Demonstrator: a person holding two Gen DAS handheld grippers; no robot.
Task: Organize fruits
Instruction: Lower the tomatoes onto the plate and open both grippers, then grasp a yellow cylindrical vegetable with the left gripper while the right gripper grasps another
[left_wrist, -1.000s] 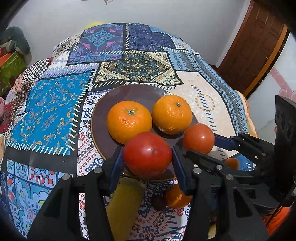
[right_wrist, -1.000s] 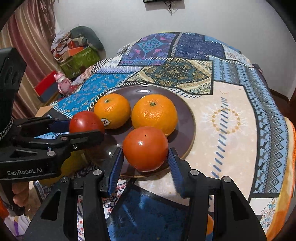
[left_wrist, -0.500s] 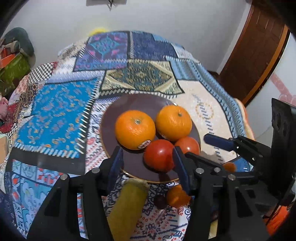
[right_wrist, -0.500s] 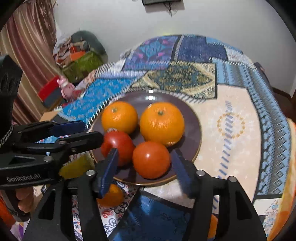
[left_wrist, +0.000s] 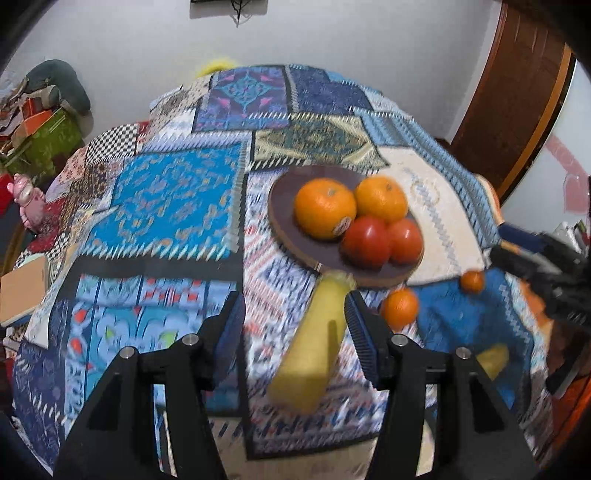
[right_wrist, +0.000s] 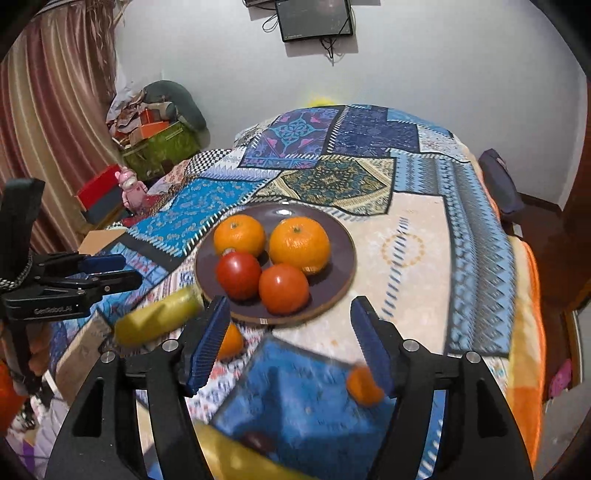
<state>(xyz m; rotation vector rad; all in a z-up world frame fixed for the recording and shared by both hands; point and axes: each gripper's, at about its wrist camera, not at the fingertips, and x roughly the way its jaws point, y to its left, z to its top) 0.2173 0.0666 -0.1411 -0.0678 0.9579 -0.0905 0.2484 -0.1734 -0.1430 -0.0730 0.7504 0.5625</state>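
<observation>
Four fruits are sitting on brown plate (right_wrist: 340, 243) on patchwork-covered counter (right_wrist: 424, 229): two oranges (right_wrist: 299, 243) at back, two glossy red tomatoes (right_wrist: 283, 288) in front, all touching. Left orange is wearing small sticker. You are holding left gripper (left_wrist: 295, 325) partly open, nothing clamped; blurred yellow fruit (left_wrist: 314, 343) is lying on cloth between its fingers. Your right gripper (right_wrist: 288, 339) is opening, gripping nothing. Small oranges (left_wrist: 399, 308) are lying loose beside plate.
</observation>
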